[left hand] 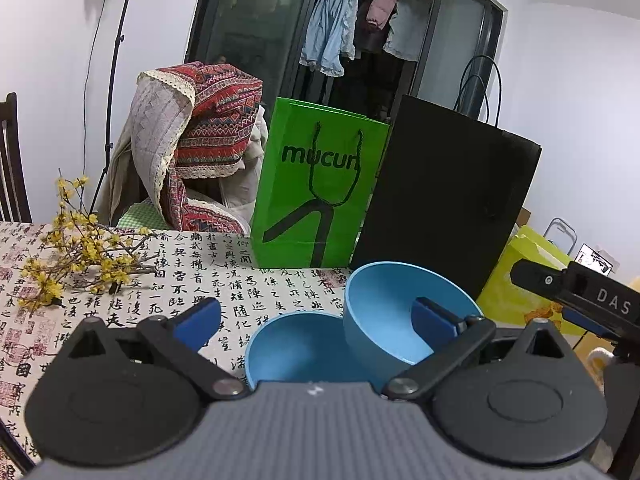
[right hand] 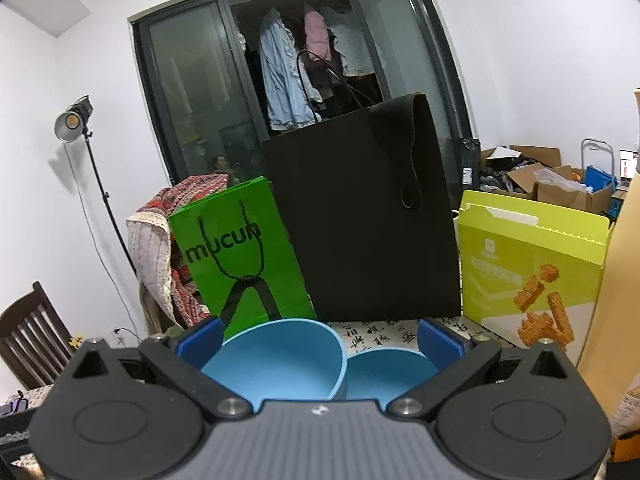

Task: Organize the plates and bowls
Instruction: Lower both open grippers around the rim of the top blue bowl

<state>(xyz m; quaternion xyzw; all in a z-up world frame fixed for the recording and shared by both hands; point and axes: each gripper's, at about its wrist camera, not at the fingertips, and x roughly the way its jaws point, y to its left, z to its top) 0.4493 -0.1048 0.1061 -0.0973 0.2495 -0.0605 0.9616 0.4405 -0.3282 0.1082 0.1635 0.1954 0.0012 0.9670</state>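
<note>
Left gripper [left hand: 316,320] jaws spread | right gripper [right hand: 320,340] jaws spread | two bowls: one tilted [left hand: 400,320], leaning on the other [left hand: 296,348], lower centre on worktop [left hand: 240,280] | tilted rim being lined up; should be pinched squarely before nesting.

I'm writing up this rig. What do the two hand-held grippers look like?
Both look alike: a ribbed grey body, round black discs either side, black linkage arms with silver pivots, and blue pads. In the left view, the right hand-held gripper shows white "DAS" lettering.
</note>
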